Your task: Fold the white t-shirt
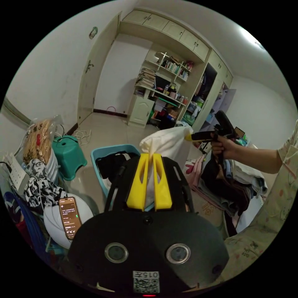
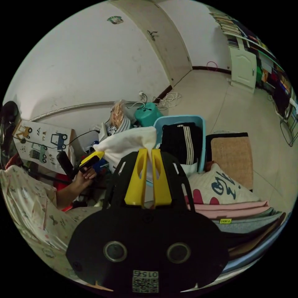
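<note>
The white t-shirt (image 1: 167,142) hangs bunched in the air between my two grippers. In the left gripper view my left gripper (image 1: 149,156) is shut on one end of the cloth, and the right gripper (image 1: 190,137), held by a hand, is clamped on the other end. In the right gripper view the white t-shirt (image 2: 127,143) stretches from my right gripper (image 2: 148,152), shut on it, across to the left gripper (image 2: 101,154) held by the person's other hand. The cloth's lower part is hidden behind the jaws.
A blue basket (image 1: 101,153) holding dark clothes (image 2: 181,142) stands on the floor below the shirt. Folded clothes are stacked in a pile (image 2: 245,214). A green stool (image 1: 69,155), a phone (image 1: 69,217), bags and cables crowd the side. Shelves and cupboards (image 1: 164,90) line the far wall.
</note>
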